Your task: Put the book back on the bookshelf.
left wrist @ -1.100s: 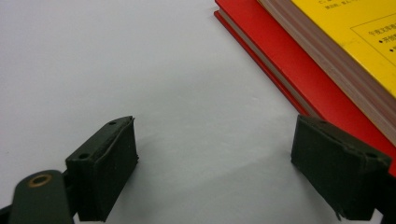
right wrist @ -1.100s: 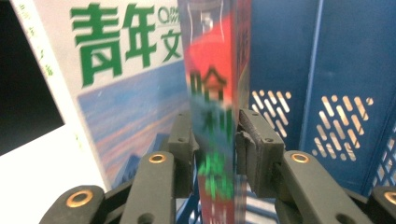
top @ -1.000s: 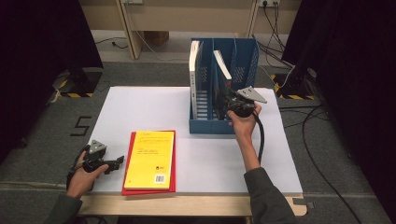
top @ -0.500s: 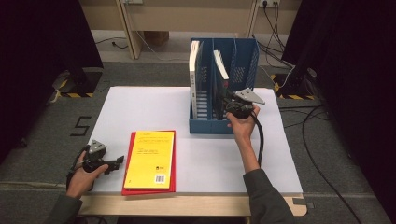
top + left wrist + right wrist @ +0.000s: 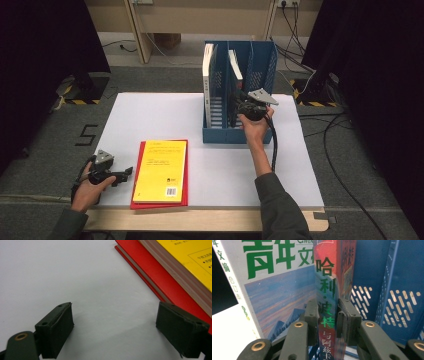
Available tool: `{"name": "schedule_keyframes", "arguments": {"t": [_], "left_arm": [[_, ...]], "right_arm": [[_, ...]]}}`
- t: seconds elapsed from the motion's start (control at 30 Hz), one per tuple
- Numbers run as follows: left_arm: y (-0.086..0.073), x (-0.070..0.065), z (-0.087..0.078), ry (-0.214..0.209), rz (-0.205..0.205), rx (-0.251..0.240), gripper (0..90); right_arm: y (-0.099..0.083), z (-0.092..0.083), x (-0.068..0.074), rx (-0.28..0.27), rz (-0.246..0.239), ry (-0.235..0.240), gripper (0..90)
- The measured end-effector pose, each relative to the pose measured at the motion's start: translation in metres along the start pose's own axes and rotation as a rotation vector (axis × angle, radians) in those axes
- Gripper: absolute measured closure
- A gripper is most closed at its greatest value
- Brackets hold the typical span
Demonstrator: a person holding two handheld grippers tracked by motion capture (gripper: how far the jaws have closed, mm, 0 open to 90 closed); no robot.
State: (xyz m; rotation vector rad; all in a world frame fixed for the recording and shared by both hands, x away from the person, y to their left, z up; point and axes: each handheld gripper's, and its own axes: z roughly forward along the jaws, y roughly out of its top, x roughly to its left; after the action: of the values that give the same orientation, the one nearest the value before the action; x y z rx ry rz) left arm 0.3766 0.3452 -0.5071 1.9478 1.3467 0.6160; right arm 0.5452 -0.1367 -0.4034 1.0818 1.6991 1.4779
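A blue file rack [image 5: 260, 65] with several upright slots stands at the back of the white table [image 5: 165, 115]. A white-covered book [image 5: 207, 75] fills its left slot. In the middle slot leans a red-spined book [image 5: 235, 67] with green characters [image 5: 327, 282]. My right gripper [image 5: 239, 104] is shut on its spine, one pad on either side [image 5: 327, 320]. At the front left my left gripper [image 5: 126, 172] rests low, pointing at a yellow book [image 5: 162, 167] that lies on a red book [image 5: 185, 190]. Its jaws [image 5: 117, 332] stand open over bare table.
The white book's blue landscape cover [image 5: 274, 290] is right beside the held book. Perforated blue rack walls [image 5: 402, 300] rise to its right. The red book's edge [image 5: 160, 282], with the yellow book [image 5: 192, 260] on it, lies just past the left gripper's right pad. Cables trail over the floor [image 5: 340, 140].
The right gripper has shifted slightly left with the red-spined book, which stands a little more upright in its slot. The left gripper has stayed where it was.
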Motion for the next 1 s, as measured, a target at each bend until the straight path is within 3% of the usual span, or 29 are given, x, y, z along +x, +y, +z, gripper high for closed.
{"name": "schedule_keyframes", "arguments": {"t": [0.37, 0.53, 1.0], "left_arm": [[0.000, 0.000, 0.000, -0.001, 0.000, 0.000, 13.5], [0.000, 0.000, 0.000, -0.003, -0.001, 0.000, 13.6], [0.000, 0.000, 0.000, 0.001, 0.007, -0.001, 13.8]], "right_arm": [[0.003, 0.010, 0.007, 0.011, -0.011, 0.009, 68.8], [0.003, 0.008, 0.005, 0.007, 0.022, 0.026, 62.9], [-0.004, -0.031, -0.001, 0.032, 0.071, 0.078, 41.4]]}}
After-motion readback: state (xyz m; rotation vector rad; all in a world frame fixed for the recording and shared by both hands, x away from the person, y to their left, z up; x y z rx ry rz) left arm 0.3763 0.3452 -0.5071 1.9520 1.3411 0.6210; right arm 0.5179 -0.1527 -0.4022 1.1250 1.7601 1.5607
